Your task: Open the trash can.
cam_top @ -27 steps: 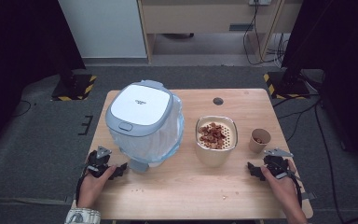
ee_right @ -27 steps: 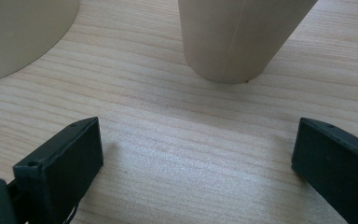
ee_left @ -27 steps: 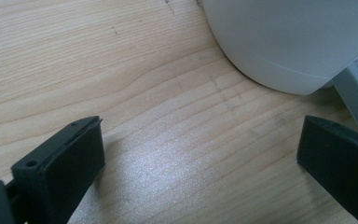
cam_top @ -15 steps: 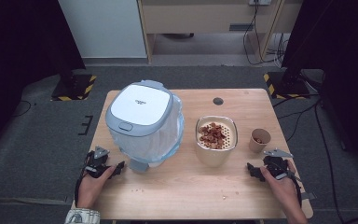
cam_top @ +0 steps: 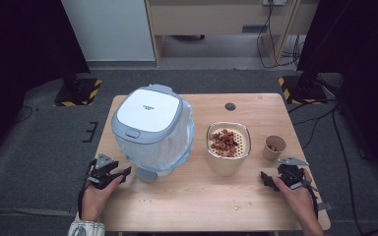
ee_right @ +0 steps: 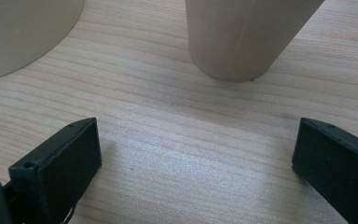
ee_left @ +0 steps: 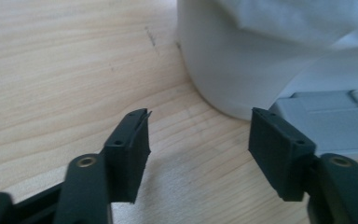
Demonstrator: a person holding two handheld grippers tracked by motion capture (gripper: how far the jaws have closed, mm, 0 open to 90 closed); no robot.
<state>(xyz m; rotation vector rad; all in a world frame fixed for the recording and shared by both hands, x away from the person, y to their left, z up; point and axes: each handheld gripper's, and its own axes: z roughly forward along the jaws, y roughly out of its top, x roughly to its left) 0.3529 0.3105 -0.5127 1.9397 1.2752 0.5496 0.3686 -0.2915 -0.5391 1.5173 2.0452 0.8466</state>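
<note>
Bins like this white one with a clear bag sit at the left of our wooden table. Small grey writing on its lid is too tiny to read. Our left gripper has its jaws apart, holding nothing, just beside the bin's base. Our right gripper is wide apart too, near the paper cup and the beige bowl of brown bits.

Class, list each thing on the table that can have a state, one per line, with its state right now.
Lidded bin: lid shut, bag liner hanging outside.
Beige bowl: upright, strainer insert holding brown pieces.
Paper cup: upright, some brown pieces inside.
Left gripper: open, empty.
Right gripper: open, empty.
</note>
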